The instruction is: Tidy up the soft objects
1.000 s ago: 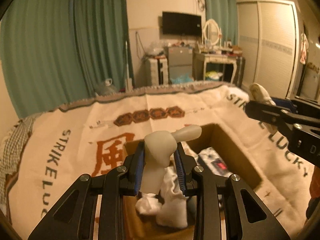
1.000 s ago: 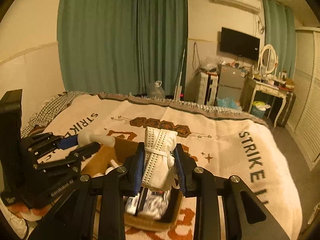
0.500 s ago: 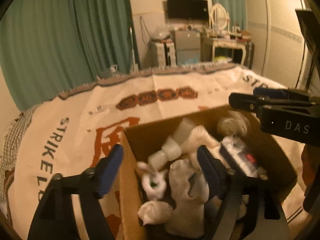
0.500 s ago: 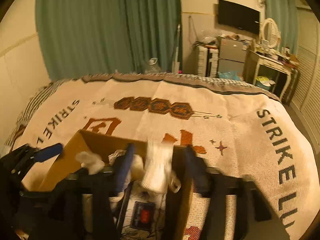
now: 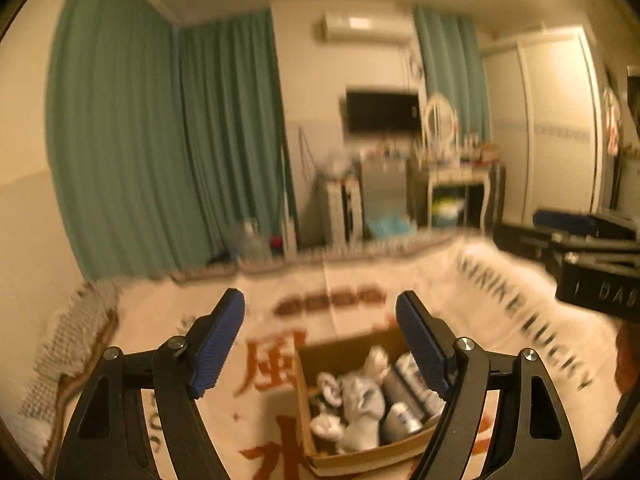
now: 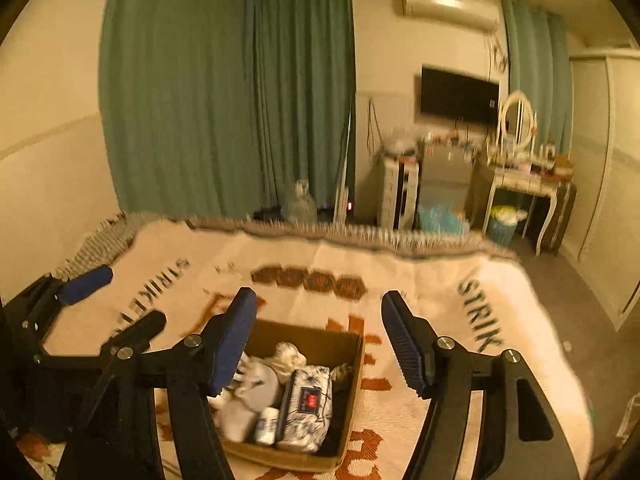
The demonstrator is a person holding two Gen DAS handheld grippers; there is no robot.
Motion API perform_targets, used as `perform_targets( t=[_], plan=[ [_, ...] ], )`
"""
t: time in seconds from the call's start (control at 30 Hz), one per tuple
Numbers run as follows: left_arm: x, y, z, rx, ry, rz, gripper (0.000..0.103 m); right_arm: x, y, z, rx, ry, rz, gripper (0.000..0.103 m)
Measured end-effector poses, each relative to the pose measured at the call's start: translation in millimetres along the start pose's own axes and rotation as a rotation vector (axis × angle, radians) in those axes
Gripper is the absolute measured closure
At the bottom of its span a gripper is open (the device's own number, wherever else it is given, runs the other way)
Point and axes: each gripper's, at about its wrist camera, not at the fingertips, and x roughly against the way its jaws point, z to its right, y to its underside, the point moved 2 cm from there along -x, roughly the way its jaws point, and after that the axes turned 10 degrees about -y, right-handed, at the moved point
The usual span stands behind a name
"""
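A brown cardboard box (image 6: 352,364) sits on the patterned bed blanket (image 6: 420,280). It holds several white soft items, among them a rolled white cloth (image 6: 290,354) and a printed pouch (image 6: 308,400). The box also shows in the left wrist view (image 5: 344,350), with white socks (image 5: 360,404) inside. My left gripper (image 5: 320,340) is open and empty, raised above the box. My right gripper (image 6: 318,334) is open and empty, also above the box. Each gripper shows at the edge of the other's view.
Green curtains (image 6: 240,100) hang behind the bed. A TV (image 6: 460,90), a dressing table with mirror (image 6: 520,168) and drawers (image 6: 400,192) stand at the far wall. A wardrobe (image 5: 560,120) is on the right. A water bottle (image 6: 302,204) stands on the floor.
Both grippers opened and let go of their white soft items, which now lie in the box. Both grippers then rose and pulled back from the box.
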Motion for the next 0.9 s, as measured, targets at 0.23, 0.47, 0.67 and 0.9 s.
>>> perform_targets(
  t=[0.23, 0.47, 0.67, 0.9],
  plan=[
    [121, -37, -48, 0.112, -0.045, 0.254, 0.006, 126, -27, -59, 0.090, 0.045, 0.210, 0.017],
    [168, -28, -72, 0.156, -0.098, 0.332, 0.005, 190, -22, -90, 0.129, 0.050, 0.318, 0.000],
    [135, 32, -61, 0.134, -0.136, 0.268, 0.005, 181, 23, -88, 0.110, 0.040, 0.322, 0.000],
    [63, 88, -48, 0.138, -0.095, 0.079, 0.005, 111, 100, -63, 0.054, 0.035, 0.219, 0.000]
  ],
)
